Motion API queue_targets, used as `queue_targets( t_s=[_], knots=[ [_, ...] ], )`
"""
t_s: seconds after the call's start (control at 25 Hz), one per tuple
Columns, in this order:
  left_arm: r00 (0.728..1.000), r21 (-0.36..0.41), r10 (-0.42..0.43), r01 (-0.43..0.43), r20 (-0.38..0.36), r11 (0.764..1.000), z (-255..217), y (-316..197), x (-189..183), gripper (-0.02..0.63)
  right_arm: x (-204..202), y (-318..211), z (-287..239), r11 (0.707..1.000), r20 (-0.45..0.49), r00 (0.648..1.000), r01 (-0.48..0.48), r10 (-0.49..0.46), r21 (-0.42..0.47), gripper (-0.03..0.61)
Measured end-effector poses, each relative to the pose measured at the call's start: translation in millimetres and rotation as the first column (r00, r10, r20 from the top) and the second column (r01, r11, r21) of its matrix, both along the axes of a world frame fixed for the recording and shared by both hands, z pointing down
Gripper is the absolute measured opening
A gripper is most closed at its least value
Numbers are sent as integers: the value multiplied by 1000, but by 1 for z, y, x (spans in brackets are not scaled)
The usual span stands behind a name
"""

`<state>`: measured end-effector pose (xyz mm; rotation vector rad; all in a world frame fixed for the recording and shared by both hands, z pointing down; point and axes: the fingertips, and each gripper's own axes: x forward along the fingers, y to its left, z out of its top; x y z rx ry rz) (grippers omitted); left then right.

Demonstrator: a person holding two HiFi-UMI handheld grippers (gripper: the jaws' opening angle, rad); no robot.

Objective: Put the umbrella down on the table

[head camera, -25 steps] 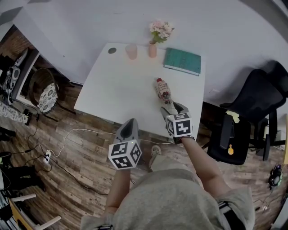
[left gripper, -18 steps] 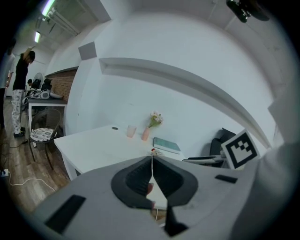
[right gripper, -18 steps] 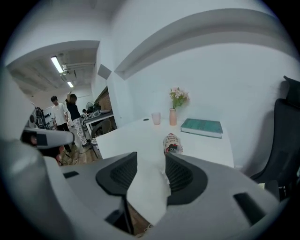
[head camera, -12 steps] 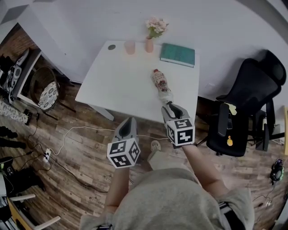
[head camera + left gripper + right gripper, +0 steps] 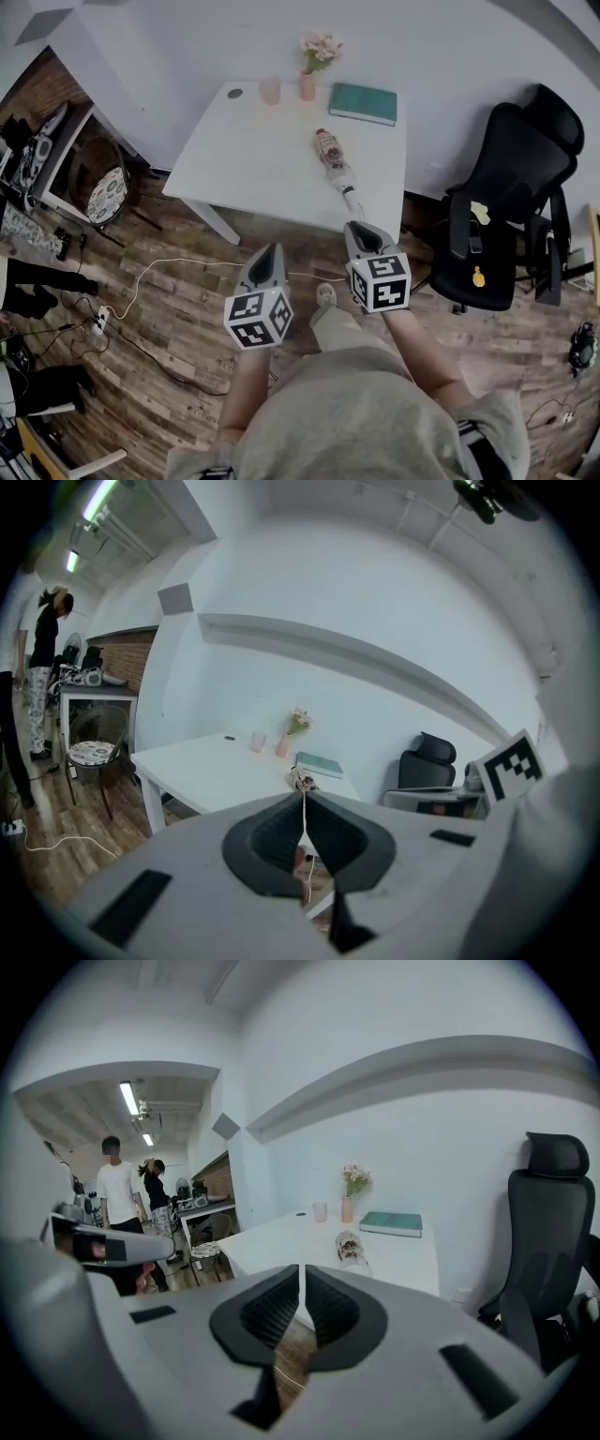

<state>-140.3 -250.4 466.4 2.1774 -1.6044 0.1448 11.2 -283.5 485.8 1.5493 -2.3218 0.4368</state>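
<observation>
No readable text, brand or number anywhere. Black-and-white square markers on left cube (image 5: 259, 319) and right cube (image 5: 380, 281): coded pattern only, no characters. Print on umbrella (image 5: 329, 149) and teal book (image 5: 363, 103) cover too small to read.

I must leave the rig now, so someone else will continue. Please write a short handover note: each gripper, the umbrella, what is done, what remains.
Left gripper: jaws shut, empty, off the table, above the floor.
Right gripper: jaws have just been closing, now shut on nothing, also off the table.
Umbrella: folded, lying flat on the white table, handle towards the near edge; no gripper touches it.
Done: the umbrella is down on the table.
Left: apparently nothing more for this task.
</observation>
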Motion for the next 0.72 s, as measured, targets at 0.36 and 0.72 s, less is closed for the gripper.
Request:
queue_targets(
  t_s=[0.36, 0.72],
  knots=[
    [1000, 19, 6, -6, -2, 1000, -7, 58, 3, 9, 6, 63, -11, 999, -3, 1000, -12, 12, 34, 3],
    [1000, 43, -3, 4, -15, 999, -14, 101, 0, 9, 2, 113, -19, 997, 6, 1000, 0, -1, 74, 3]
  ],
)
